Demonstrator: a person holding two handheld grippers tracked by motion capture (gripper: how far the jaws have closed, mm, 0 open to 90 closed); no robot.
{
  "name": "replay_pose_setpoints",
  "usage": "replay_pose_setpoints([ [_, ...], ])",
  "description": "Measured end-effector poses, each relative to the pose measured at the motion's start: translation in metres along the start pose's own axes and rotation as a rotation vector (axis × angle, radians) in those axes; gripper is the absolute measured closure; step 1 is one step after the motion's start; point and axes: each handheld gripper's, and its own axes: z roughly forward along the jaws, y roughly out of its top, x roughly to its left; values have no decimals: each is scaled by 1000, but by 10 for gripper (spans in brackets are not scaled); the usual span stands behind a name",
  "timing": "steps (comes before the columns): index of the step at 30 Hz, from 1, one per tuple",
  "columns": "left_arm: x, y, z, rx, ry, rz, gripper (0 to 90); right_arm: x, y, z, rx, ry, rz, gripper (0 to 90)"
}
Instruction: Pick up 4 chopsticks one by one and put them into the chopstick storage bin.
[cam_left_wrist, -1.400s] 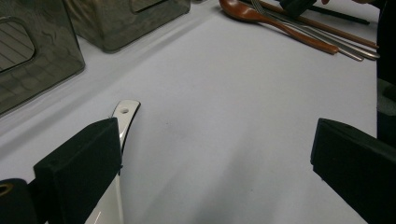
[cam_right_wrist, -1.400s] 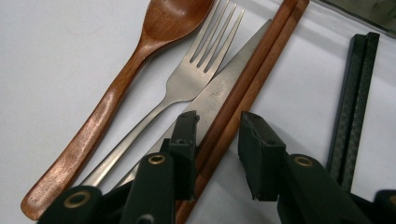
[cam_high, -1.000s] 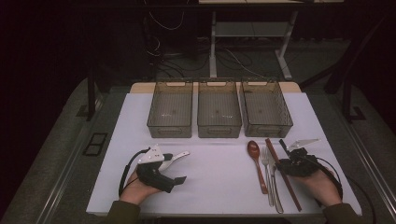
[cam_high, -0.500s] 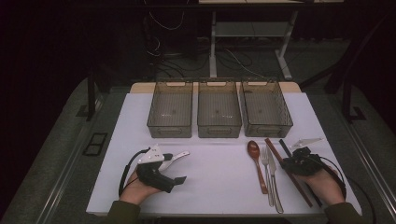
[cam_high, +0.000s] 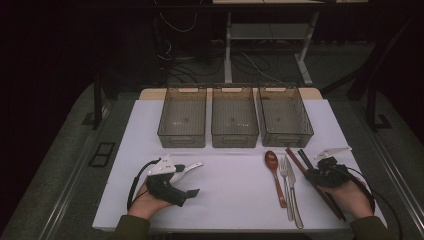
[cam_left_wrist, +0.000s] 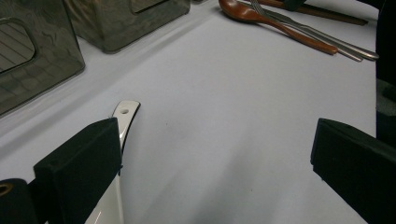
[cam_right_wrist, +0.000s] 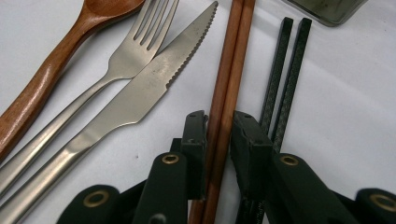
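Room: dark floor and cables lie behind a white bench (cam_high: 225, 200) with a few things laid out on it.
Brown chopsticks: the pair (cam_right_wrist: 229, 79) lies flat on the bench at the person's right side, just beside the knife and just beside the black chopsticks.
Right gripper: the right gripper (cam_right_wrist: 219, 135) has one jaw on each side of the brown chopsticks, and the pads look like they touch the wood. It looks clenched on the pair.
What just changed: the jaws of the right gripper have just been closing, with the brown chopsticks between them. A second ago the gripper sat a bit higher up the pair; now it is nearer the person.
What that means: I think the grab is almost done, and lifting the pair comes next.
Black chopsticks: this pair (cam_right_wrist: 285, 74) lies just to the side of the right gripper's jaw and is not held.
Knife, fork, spoon: the knife (cam_right_wrist: 140, 93), the fork (cam_right_wrist: 126, 60) and the wooden spoon (cam_right_wrist: 42, 88) lie side by side, near the brown chopsticks.
Left gripper: the left gripper (cam_high: 187, 180) rests on the bench, well apart from the cutlery. Its jaws stand wide with nothing between them.
White spoon: it (cam_left_wrist: 122, 121) lies just by one jaw of the left gripper.
Bins: three see-through bins (cam_high: 235, 137) stand in a row at the far side, and I see nothing inside them.
Writing: no words or labels can be read anywhere.
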Motion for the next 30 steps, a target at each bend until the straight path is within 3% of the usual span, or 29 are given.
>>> replay_pose_setpoints([
  [5,0,0,0,-1,0,-1,9,-1,0,-6,-35,33,17,720],
  [12,0,0,0,-1,0,-1,9,-12,1,-13,-71,21,37,719],
  [21,0,0,0,-3,0,-3,9,-29,-4,-14,-51,-12,78,779],
  [30,0,0,0,-1,0,-1,9,-31,-9,-14,-32,5,94,808],
])
